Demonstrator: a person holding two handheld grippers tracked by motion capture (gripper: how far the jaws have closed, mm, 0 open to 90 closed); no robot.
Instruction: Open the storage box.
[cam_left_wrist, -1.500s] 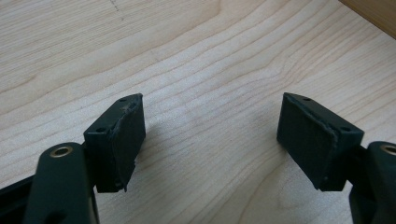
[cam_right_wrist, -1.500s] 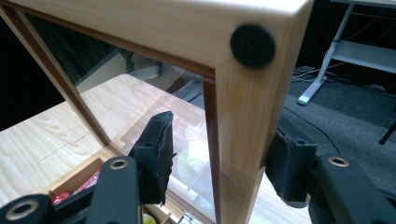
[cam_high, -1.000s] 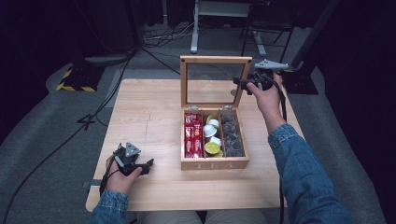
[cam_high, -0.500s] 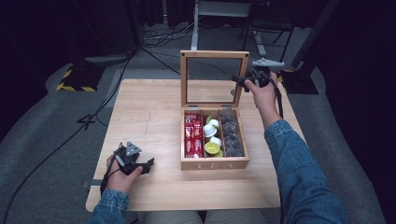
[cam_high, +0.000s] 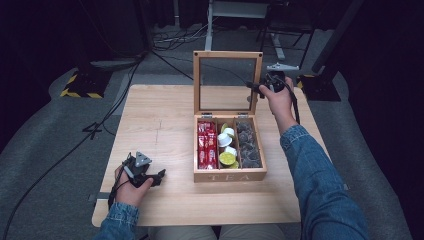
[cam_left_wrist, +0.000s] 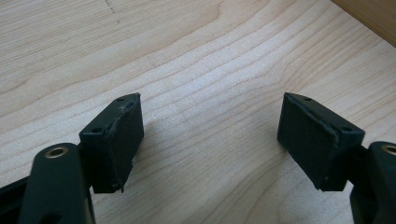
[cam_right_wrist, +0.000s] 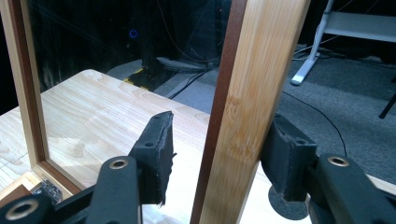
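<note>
The left tool (cam_high: 159, 176) rests open on the table (cam_high: 165, 115), nothing between its jaws. To its right, the right tool (cam_high: 252, 87) straddles the upright lid frame (cam_right_wrist: 247, 93) of the tea box (cam_high: 229, 175), one pad apart from the wood.

A wooden tea box (cam_high: 229, 175) sits right of centre on the table (cam_high: 160, 120), its lid (cam_high: 227, 56) upright at the far edge, packets left, capsules middle, pods right inside; the left gripper (cam_high: 161, 176) rests near the front-left corner, the right gripper (cam_high: 254, 90) straddling the lid's right side.
</note>
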